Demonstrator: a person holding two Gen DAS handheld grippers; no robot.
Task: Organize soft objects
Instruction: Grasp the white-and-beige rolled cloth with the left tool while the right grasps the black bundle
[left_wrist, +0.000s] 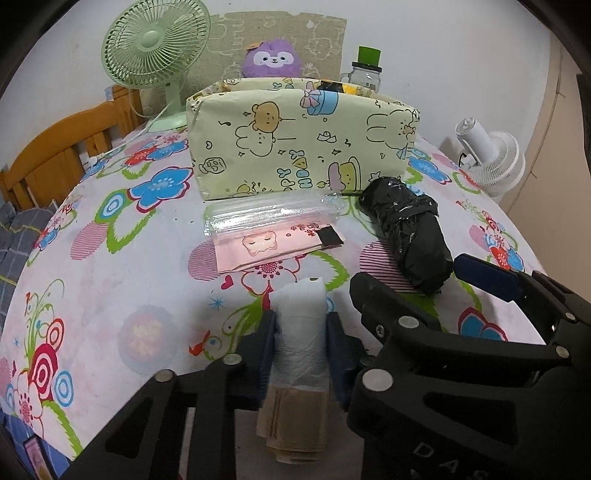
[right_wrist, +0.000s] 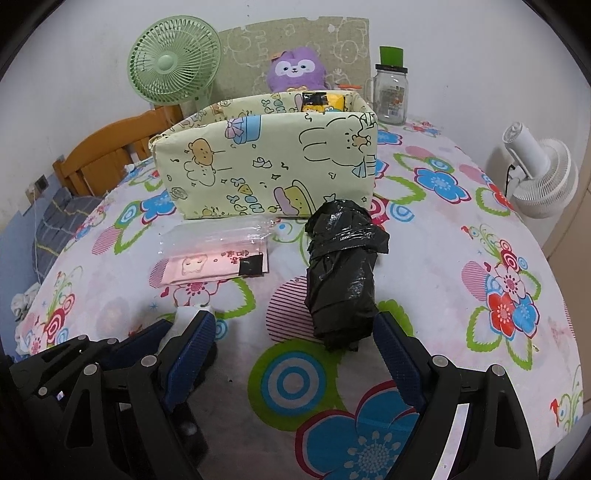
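My left gripper (left_wrist: 301, 336) is shut on a white roll of plastic bags (left_wrist: 301, 332), just above the flowered tablecloth; the roll's tip also shows in the right wrist view (right_wrist: 186, 315). My right gripper (right_wrist: 295, 343) is open, its fingers either side of the near end of a black roll of bags (right_wrist: 341, 273), apart from it. The black roll also shows in the left wrist view (left_wrist: 410, 236). A clear zip pouch with a pink packet (left_wrist: 273, 230) lies in front of the cartoon-print storage box (left_wrist: 295, 147). The pouch (right_wrist: 214, 254) and box (right_wrist: 266, 166) show in the right wrist view too.
Behind the box are a purple plush (right_wrist: 297, 72), a green desk fan (right_wrist: 173, 68) and a glass jar with a green lid (right_wrist: 391, 92). A white fan (right_wrist: 543, 173) stands off the right edge. A wooden bed frame (left_wrist: 62, 147) is at the left.
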